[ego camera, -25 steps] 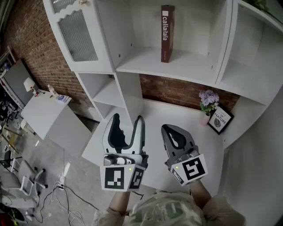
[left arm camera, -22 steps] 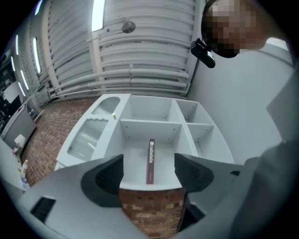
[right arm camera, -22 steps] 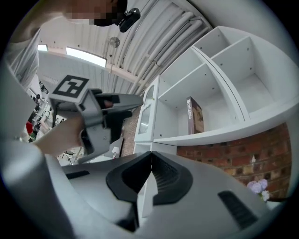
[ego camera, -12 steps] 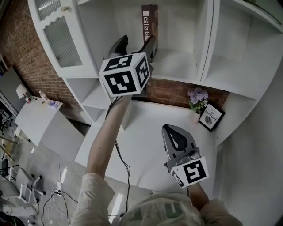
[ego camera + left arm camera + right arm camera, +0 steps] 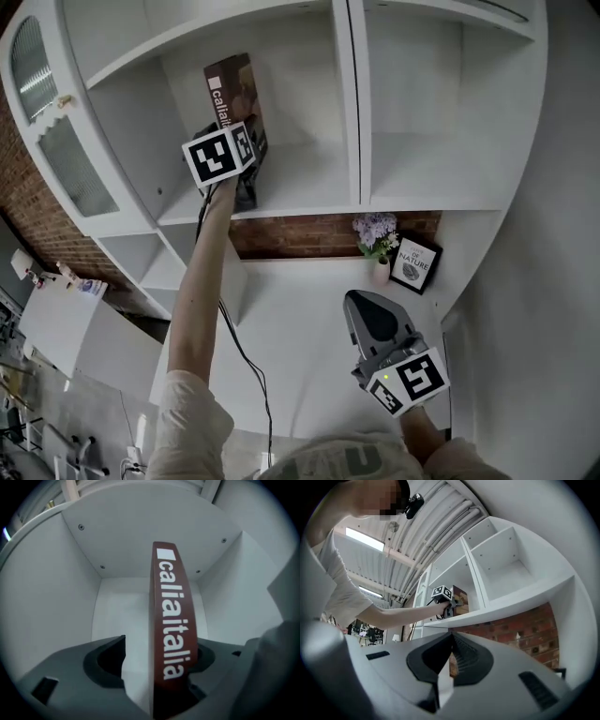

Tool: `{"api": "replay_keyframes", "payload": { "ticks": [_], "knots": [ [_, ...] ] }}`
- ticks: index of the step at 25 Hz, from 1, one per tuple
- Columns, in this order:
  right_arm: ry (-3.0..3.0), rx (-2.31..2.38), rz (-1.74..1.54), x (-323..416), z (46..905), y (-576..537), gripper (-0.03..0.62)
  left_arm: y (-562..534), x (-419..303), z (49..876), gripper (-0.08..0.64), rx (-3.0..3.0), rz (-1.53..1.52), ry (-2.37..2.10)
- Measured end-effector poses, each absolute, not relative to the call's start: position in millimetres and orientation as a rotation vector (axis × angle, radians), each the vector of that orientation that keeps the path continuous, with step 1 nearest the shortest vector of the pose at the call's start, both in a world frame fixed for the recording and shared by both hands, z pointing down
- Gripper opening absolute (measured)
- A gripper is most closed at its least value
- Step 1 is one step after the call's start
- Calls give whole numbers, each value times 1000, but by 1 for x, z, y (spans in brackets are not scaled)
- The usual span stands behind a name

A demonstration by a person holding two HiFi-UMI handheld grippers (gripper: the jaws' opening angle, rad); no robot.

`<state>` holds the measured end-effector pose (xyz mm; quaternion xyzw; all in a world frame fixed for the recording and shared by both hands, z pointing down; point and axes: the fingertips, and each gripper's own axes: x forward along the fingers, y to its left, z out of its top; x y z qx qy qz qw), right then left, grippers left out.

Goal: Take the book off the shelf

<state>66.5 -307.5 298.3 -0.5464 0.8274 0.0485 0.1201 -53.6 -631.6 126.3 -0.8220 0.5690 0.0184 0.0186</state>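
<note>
A dark red book (image 5: 234,89) with white spine lettering stands upright, leaning a little, on the white shelf (image 5: 309,192). My left gripper (image 5: 242,178) is raised to it at arm's length. In the left gripper view the book's spine (image 5: 171,620) sits between the wide-open jaws of the left gripper (image 5: 161,641); a gap shows at the left jaw, and the right jaw lies close against the book. My right gripper (image 5: 368,305) hangs low over the white desk (image 5: 300,328), jaws together and empty. From the right gripper (image 5: 451,637) view, the book (image 5: 459,603) shows far off.
A small vase of purple flowers (image 5: 377,234) and a framed picture (image 5: 412,262) stand at the back of the desk against the brick wall. A cabinet door with ribbed glass (image 5: 47,112) hangs at the left. A vertical divider (image 5: 345,103) bounds the book's compartment on the right.
My left gripper rose from low over the desk to the shelf and came around the book, its jaws wider apart. The right gripper stayed put. The head view tilted upward.
</note>
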Motion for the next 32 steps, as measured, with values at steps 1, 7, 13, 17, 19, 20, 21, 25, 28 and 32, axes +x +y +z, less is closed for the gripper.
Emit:
{"api": "replay_keyframes", "payload": {
  "ticks": [1, 7, 13, 17, 19, 20, 21, 25, 28, 32],
  "knots": [
    [2410, -1608, 127, 71, 301, -311, 15, -635, -53, 125, 344, -2542, 45, 1766],
    [2411, -1613, 60, 74, 315, -330, 15, -637, -41, 123, 300, -2534, 10, 1715],
    [2425, -1614, 38, 69, 320, -336, 15, -643, -52, 124, 166, -2494, 58, 1823],
    [2425, -1626, 23, 70, 322, -339, 15, -643, -51, 123, 164, -2494, 56, 1821],
    [2427, -1630, 23, 69, 323, -339, 15, -643, -53, 123, 163, -2493, 55, 1822],
    [2428, -1632, 22, 70, 323, -339, 15, -643, -53, 123, 163, -2493, 55, 1823],
    [2427, -1634, 20, 70, 324, -339, 15, -643, -53, 123, 161, -2496, 57, 1824],
    [2422, -1634, 7, 70, 324, -340, 15, -644, -53, 123, 160, -2505, 73, 1832],
    [2420, -1610, -9, 66, 321, -337, 15, -637, -52, 124, 155, -2493, 56, 1833],
    [2424, -1575, 14, 59, 305, -332, 15, -618, -48, 124, 155, -2499, 50, 1814]
  ]
}}
